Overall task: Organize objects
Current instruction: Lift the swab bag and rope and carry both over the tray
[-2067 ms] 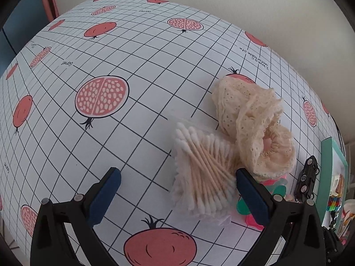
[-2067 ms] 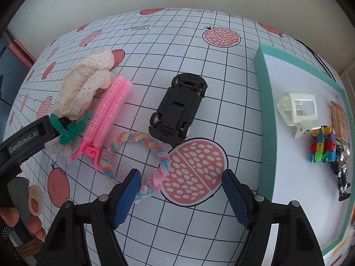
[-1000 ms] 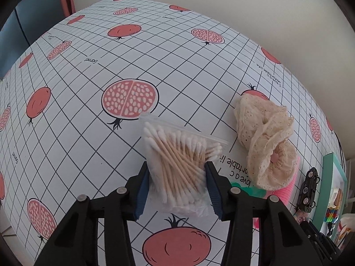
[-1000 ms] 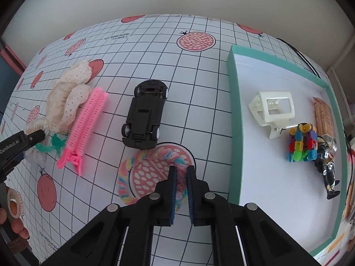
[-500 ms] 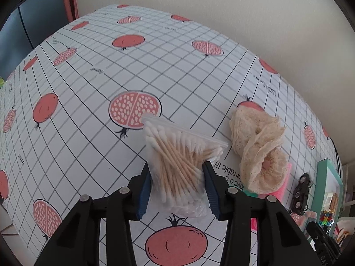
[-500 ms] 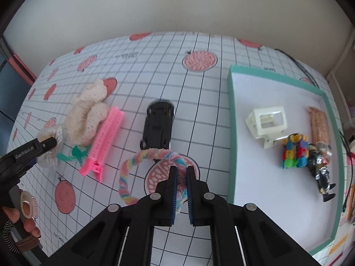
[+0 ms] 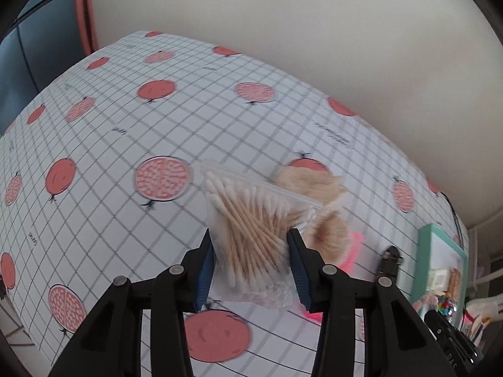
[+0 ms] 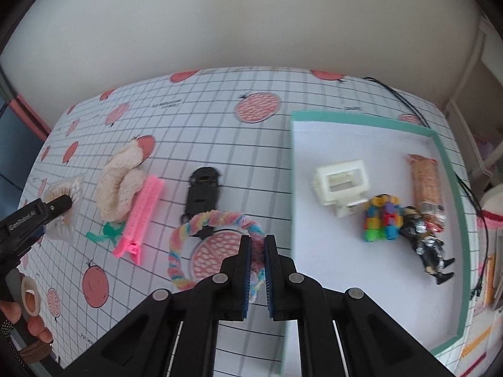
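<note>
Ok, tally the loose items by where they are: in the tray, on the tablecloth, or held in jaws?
In the tray: 4 (white clip, bead bracelet, snack pack, figure)
On the tablecloth: 4 (toy car, pink clip, lace scrunchie, green tie)
Held: 2 (cotton swabs, braided ring)
Total: 10

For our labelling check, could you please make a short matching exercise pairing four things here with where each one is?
Things:
1. bag of cotton swabs
2. braided pastel ring
3. black toy car
4. white plastic frame

Places:
A. in the teal tray
B. in the right gripper
C. on the tablecloth
D. in the left gripper

Pairs: 1-D, 2-B, 3-C, 4-A
</note>
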